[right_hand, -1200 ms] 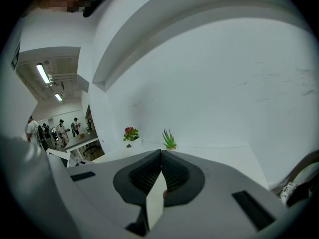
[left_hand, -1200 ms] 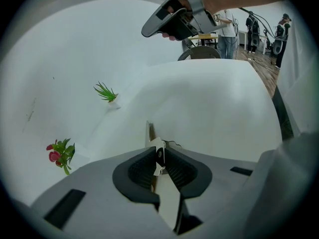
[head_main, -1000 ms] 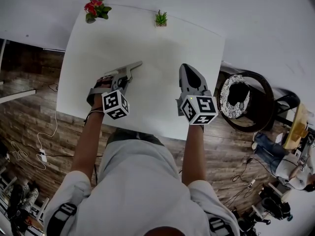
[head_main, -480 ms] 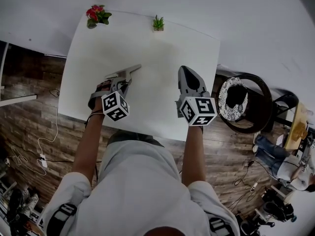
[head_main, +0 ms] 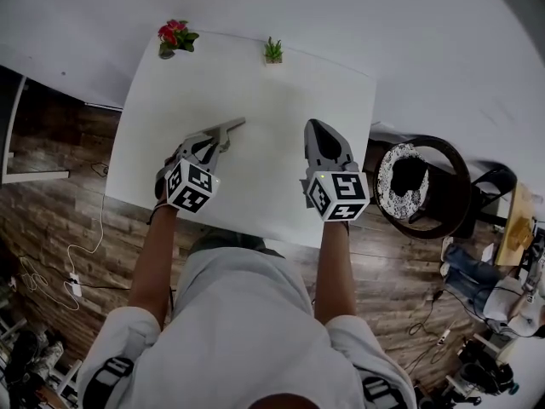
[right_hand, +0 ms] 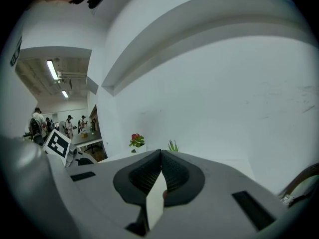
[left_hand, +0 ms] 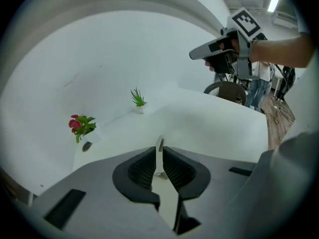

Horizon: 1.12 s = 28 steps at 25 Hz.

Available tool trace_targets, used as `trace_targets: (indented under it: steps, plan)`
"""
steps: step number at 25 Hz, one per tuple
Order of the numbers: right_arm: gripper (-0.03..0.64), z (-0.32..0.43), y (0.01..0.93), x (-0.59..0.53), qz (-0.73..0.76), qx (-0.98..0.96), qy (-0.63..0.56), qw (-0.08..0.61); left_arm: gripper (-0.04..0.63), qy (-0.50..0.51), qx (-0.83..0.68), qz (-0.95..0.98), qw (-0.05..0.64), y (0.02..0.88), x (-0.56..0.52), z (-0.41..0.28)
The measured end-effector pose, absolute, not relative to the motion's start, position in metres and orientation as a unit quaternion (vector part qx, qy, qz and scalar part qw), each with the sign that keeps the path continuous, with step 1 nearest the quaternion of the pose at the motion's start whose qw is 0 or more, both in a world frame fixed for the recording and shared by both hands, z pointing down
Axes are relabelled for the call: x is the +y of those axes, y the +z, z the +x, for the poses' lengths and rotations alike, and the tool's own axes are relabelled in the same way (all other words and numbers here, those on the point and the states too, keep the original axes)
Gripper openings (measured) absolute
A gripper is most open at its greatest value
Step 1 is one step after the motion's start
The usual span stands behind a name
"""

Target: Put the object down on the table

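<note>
My left gripper (head_main: 236,124) hovers over the near left part of the white table (head_main: 255,83), turned on its side. In the left gripper view its jaws (left_hand: 159,151) stand almost closed, and a thin pale sliver (left_hand: 159,143) sticks out at their tips; I cannot tell what it is. My right gripper (head_main: 317,128) is held over the near right part of the table. Its jaws meet at the tips in the right gripper view (right_hand: 160,153), with nothing between them. No loose object lies on the table.
A small red-flowered plant (head_main: 174,34) and a small green plant (head_main: 272,49) stand at the table's far edge against the white wall. A dark round chair (head_main: 417,177) stands right of the table. Wooden floor with cables lies to the left.
The head view has drifted a little. Both grippers keep about the same places over the table, and the left one has rolled slightly. Neither gripper's jaws have changed.
</note>
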State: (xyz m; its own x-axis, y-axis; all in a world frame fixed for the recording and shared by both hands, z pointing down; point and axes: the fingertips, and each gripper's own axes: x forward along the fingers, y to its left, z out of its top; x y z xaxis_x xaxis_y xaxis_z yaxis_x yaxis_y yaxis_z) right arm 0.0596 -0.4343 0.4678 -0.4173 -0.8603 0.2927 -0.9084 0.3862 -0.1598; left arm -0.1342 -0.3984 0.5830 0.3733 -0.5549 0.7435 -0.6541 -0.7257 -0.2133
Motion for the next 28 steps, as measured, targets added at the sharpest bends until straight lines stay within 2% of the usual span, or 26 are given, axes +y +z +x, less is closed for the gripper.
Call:
trace_targets:
  steps: [6,15,28]
  plan:
    - [0.009,0.061,0.456,-0.42,0.528,-0.834,0.147,0.067,0.023,0.379,-0.41,0.828,0.055,0.548,-0.392,-0.134]
    - [0.008,0.07,0.433,-0.392,0.524,-0.839,0.14,0.042,0.02,0.306,-0.469,0.824,0.082,0.506,-0.372,-0.138]
    - [0.008,0.082,0.406,-0.348,0.526,-0.842,0.116,0.026,0.019,0.21,-0.534,0.815,0.084,0.448,-0.336,-0.15]
